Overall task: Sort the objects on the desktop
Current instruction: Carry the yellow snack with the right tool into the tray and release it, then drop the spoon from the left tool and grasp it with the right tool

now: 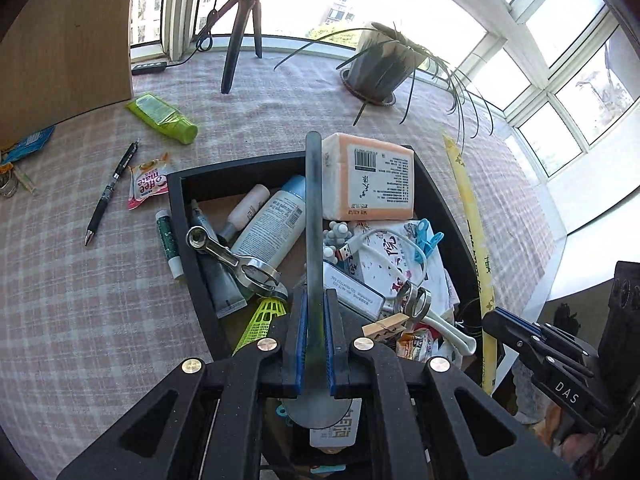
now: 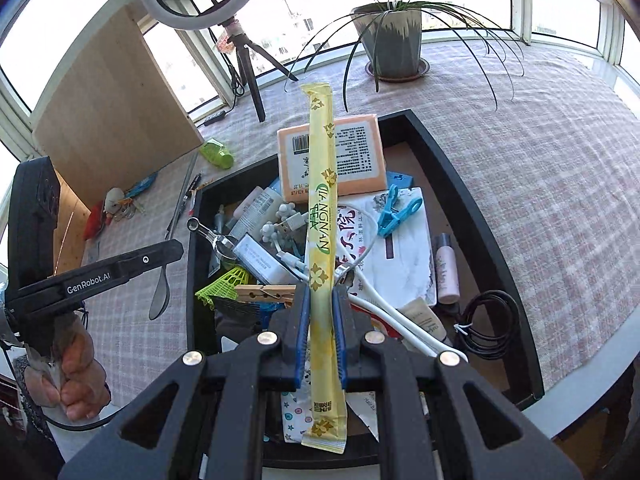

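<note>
So right now both tools are loaded up: the left tool (image 1: 316, 320) is clamped on a long flat metal file (image 1: 314, 216) and the right tool (image 2: 320, 316) is pinching a yellow tea sachet (image 2: 320, 216), both hanging over the black tray (image 1: 178, 216) that's already crammed with stuff. Main worry imo is the pile. The orange soap bar (image 1: 370, 178) leans on the far rim, so dropping either piece carelessly could knock it out onto the counter. The sachet's floppy and held near one end, so it might sag and snag the white cable (image 2: 372, 248).
</note>
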Motion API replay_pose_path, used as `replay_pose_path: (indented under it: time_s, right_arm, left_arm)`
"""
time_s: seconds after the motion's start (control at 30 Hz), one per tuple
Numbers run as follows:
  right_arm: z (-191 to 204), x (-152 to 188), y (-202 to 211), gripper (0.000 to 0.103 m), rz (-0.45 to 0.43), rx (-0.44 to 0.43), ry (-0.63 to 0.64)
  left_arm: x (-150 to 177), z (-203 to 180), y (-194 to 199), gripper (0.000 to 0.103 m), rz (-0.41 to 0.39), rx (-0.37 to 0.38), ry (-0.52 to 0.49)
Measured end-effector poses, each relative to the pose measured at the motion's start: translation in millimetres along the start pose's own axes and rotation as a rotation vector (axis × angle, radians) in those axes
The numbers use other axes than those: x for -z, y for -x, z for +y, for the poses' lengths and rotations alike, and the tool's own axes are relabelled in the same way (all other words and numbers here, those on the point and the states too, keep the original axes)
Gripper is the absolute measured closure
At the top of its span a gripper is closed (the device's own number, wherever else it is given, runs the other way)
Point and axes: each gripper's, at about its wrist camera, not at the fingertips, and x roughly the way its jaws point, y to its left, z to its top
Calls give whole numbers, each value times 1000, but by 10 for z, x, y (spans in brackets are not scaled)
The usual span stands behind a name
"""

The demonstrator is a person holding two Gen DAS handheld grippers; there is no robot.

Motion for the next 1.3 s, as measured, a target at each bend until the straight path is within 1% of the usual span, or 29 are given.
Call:
replay_pose_path:
  time_s: [0.1,0.23,0.27,0.33,0.37,0.4,0.43,0.63,0.93,1.07,1.2,1.3]
  right_arm:
    - [-101,-10,24,91,0,5,-13]
    - [-128,-18,29,91,2,6,-10]
    - [-122,-22,23,91,3,3,-6]
    - [-99,-32,11,89,8,-3,2]
    - [-90,-28,13,84,14,1,-4]
    - [-78,-36,9,81,13,-4,-4]
    - [-62,-45,12,80,9,-5,-3]
    - [88,-121,-2,79,4,-27,4]
    - [472,-302,-166,72,15,-76,41]
    - [757,-454,-282,65,25,-102,80]
    - [1167,-631,-457,63,44,-113,159]
    - [1476,-785,-658,58,68,-135,200]
  left_arm:
    - [-14,-101,-22,96,-1,-4,-9]
    - [-29,-187,-39,96,1,-9,-31]
    - [-33,-206,-46,93,4,-12,-39]
    - [-35,-206,-41,62,11,-13,-39]
    - [-32,-198,-15,61,-4,-16,-41]
    - [-28,-198,10,63,-14,-31,-49]
    - [-28,-193,29,63,-19,-42,-56]
    - [-59,3,108,64,-29,-67,-41]
    - [-141,609,158,64,-27,-128,15]
    - [-228,917,191,65,-30,-155,28]
    - [-358,1270,181,66,-22,-177,51]
    - [-470,1531,141,66,-12,-195,66]
